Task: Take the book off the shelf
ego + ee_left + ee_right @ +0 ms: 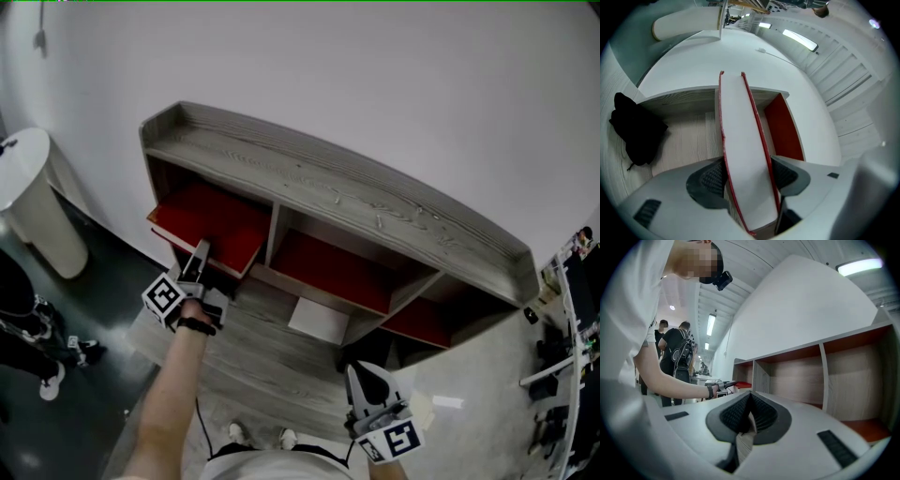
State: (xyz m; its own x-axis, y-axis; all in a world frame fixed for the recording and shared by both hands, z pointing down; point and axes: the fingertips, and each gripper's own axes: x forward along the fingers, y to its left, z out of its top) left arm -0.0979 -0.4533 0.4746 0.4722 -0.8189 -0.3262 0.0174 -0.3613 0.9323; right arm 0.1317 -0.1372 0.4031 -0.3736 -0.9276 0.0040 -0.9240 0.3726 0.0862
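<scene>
A red-covered book [211,225] lies flat in the left compartment of the grey wooden shelf [328,183], its near end sticking out past the shelf front. My left gripper [199,255] has hold of that end. In the left gripper view the book's white page edge [743,150] runs between the jaws, and both ribbed pads [712,178] press on its red covers, so the left gripper [747,180] is shut on it. My right gripper [364,377] hangs low in front of the right side of the shelf, its jaws [749,399] shut with nothing between them.
The middle [333,267] and right [422,323] compartments show red surfaces inside. A white sheet [319,321] lies on the floor below the shelf. A white cylindrical stand [33,202] is at the left, with a black bag [640,133] near it. People [677,352] stand behind.
</scene>
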